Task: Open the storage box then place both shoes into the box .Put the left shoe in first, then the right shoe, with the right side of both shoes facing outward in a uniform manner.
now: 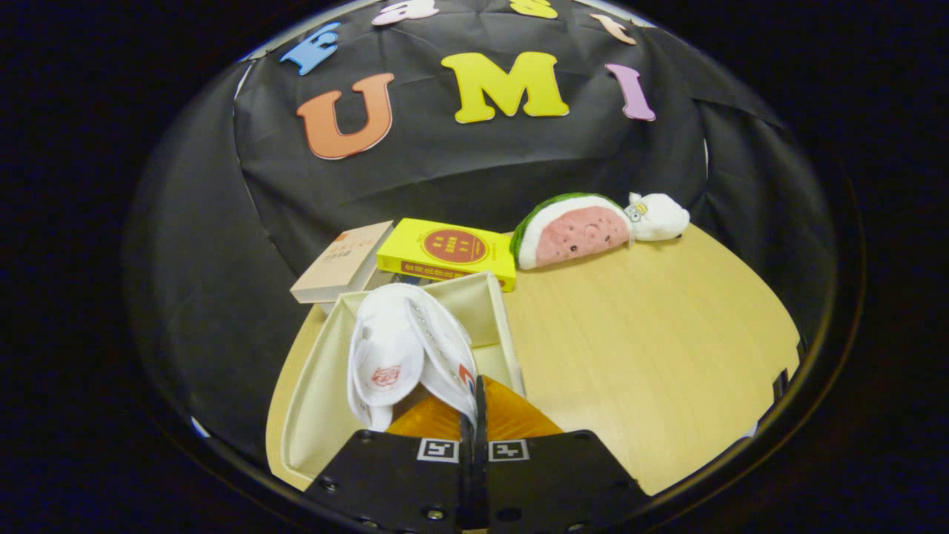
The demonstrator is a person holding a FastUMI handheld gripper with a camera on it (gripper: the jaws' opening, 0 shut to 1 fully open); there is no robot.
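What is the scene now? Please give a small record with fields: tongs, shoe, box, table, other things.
tongs: tongs closed, fingers pressed together on the edge of the white shoe
shoe: held over the open box, its inside facing the camera
box: cream storage box, open, just ahead of the fingers
table: light wooden table
other things: beyond the box, yellow book, beige book, watermelon plush, white plush

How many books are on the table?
2: a beige book beyond the open box, a yellow book beside it. The gripper is pinching a white shoe.
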